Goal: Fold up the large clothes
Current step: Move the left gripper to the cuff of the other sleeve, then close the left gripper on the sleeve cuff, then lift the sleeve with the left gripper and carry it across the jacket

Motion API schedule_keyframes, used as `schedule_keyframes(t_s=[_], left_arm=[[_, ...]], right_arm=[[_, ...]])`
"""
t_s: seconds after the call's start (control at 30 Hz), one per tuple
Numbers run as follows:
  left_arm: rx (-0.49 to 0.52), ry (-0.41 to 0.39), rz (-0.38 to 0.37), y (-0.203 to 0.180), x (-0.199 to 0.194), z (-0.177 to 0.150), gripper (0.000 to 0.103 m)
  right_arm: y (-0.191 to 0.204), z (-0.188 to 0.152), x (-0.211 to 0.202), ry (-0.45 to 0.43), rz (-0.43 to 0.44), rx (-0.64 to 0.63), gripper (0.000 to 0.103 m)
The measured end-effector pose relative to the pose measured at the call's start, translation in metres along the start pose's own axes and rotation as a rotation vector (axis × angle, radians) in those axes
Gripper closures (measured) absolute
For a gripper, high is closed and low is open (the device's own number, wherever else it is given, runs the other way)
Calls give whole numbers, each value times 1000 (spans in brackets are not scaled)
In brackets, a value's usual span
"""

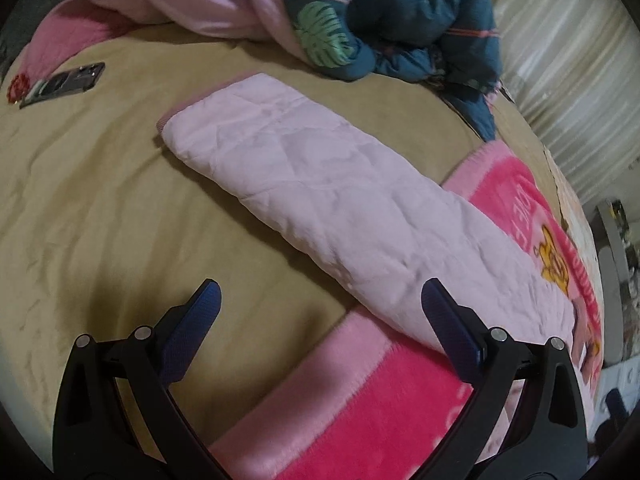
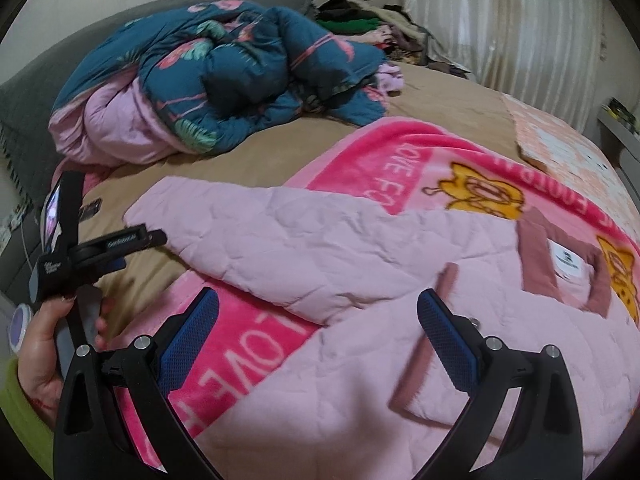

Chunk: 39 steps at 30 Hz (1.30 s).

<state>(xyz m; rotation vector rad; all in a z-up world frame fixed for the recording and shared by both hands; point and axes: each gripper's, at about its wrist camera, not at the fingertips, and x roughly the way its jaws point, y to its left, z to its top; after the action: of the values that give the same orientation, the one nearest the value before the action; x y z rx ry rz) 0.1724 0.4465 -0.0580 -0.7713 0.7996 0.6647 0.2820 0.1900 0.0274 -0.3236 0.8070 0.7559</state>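
Observation:
A pale pink quilted garment [image 2: 340, 280] lies spread on a bright pink blanket [image 2: 240, 364] on the bed. Its long sleeve [image 1: 320, 200] stretches out over the tan sheet in the left wrist view. My left gripper [image 1: 320, 300] is open and empty, hovering just above the near end of the sleeve, with its right finger [image 1: 452, 332] beside the sleeve's edge. It also shows in the right wrist view [image 2: 120, 248], held in a hand at the sleeve's tip. My right gripper [image 2: 320, 312] is open and empty above the garment's body, near its dusky pink collar and label [image 2: 568, 264].
A bundled teal flowered comforter [image 2: 240, 60] with pink lining lies at the head of the bed. A phone [image 1: 64, 84] lies on the tan sheet [image 1: 100, 184]. A pile of clothes [image 2: 372, 24] sits at the far corner by the pale curtain [image 2: 520, 28].

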Motion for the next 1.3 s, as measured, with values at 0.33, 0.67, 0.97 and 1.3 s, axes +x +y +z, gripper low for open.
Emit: schedule_keyframes(t_s=[0.33, 0.67, 0.97, 1.3], left_arm=[[-163, 28, -93, 24, 39, 4, 9], [-230, -42, -108, 47, 59, 29, 50], [-165, -138, -178, 30, 20, 42, 94], [-46, -304, -246, -15, -58, 49, 94]], right_arm=[[0, -20, 37, 83, 31, 52, 4], [-43, -60, 15, 86, -58, 138, 4], [-74, -82, -19, 51, -69, 245, 4], [-99, -103, -60, 15, -107, 319, 4]])
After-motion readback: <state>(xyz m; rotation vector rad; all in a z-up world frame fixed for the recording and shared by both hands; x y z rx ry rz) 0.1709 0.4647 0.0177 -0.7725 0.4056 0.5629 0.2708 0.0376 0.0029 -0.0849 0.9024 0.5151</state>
